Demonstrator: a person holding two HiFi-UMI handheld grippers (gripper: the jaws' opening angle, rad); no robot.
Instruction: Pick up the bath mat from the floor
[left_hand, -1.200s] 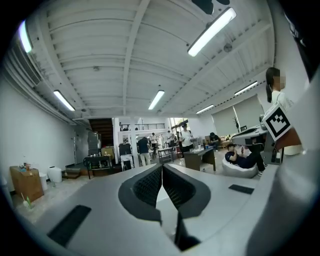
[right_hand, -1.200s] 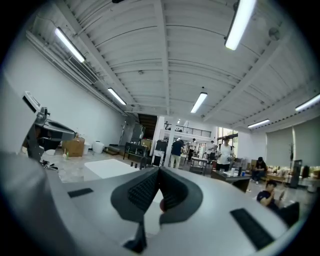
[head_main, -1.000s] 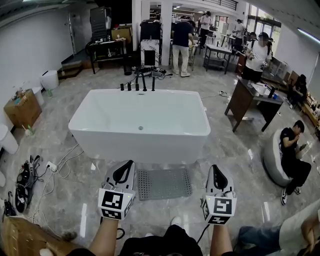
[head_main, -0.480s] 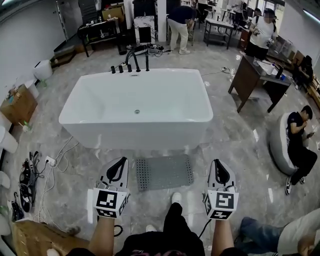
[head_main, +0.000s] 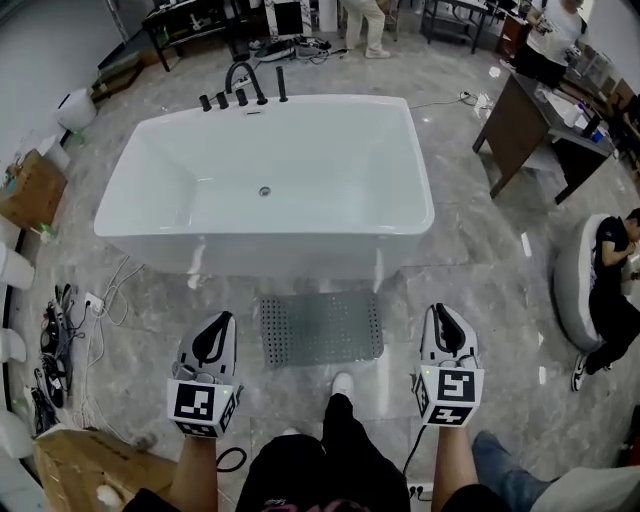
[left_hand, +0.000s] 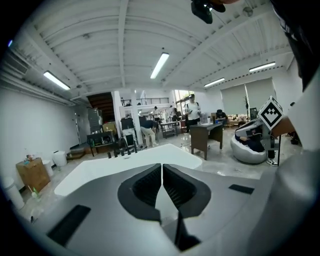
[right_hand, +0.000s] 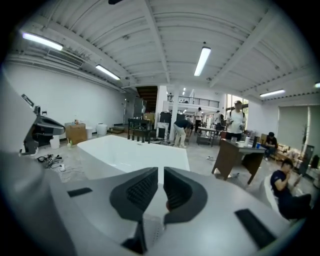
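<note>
A grey perforated bath mat (head_main: 321, 327) lies flat on the marble floor just in front of the white bathtub (head_main: 265, 185). My left gripper (head_main: 214, 336) hangs in the air left of the mat, shut with nothing in it. To the mat's right, my right gripper (head_main: 446, 325) is also shut and holds nothing. Both point forward, level with the tub, so the left gripper (left_hand: 162, 172) and the right gripper (right_hand: 160, 182) each see their own jaws closed over the tub's rim, and the mat is out of both gripper views.
The person's leg and white shoe (head_main: 342, 384) stand just behind the mat. Cables and shoes (head_main: 55, 340) lie on the floor at left, a wooden box (head_main: 30, 190) beyond them. A dark desk (head_main: 530, 120) and a seated person (head_main: 615, 290) are at right.
The head view has tilted down and moved closer to the tub; the mat and the tub now sit nearer. Both grippers stay shut and keep their places beside the mat.
</note>
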